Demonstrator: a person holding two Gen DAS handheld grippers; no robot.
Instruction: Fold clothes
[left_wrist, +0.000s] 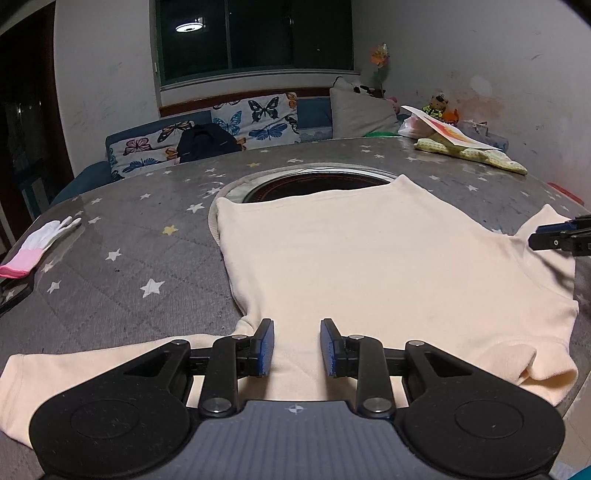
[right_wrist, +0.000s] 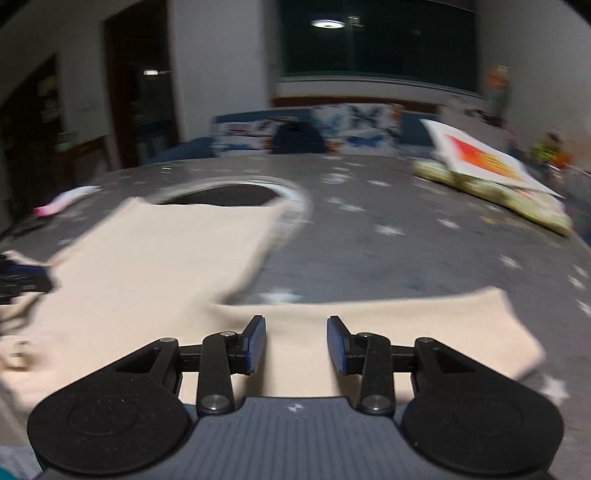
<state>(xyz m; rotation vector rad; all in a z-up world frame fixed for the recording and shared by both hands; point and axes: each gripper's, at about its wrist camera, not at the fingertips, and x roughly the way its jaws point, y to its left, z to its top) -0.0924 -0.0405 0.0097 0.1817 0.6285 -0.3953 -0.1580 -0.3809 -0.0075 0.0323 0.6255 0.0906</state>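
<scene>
A cream T-shirt (left_wrist: 369, 258) lies flat on a round table with a grey star-print cloth (left_wrist: 129, 251). My left gripper (left_wrist: 297, 347) is open and empty, just above the shirt where its left sleeve meets the body. In the blurred right wrist view the shirt (right_wrist: 166, 251) lies to the left, and my right gripper (right_wrist: 296, 345) is open and empty above its right sleeve (right_wrist: 388, 325). The right gripper's tip also shows in the left wrist view (left_wrist: 554, 240) at the shirt's far right edge.
A round dark opening (left_wrist: 317, 186) in the table's middle is partly covered by the shirt's hem. A white and pink glove (left_wrist: 37, 243) lies at the left. A yellow-green cloth with a printed card on it (left_wrist: 469, 149) lies at the back right. A butterfly-print sofa (left_wrist: 221, 129) stands behind.
</scene>
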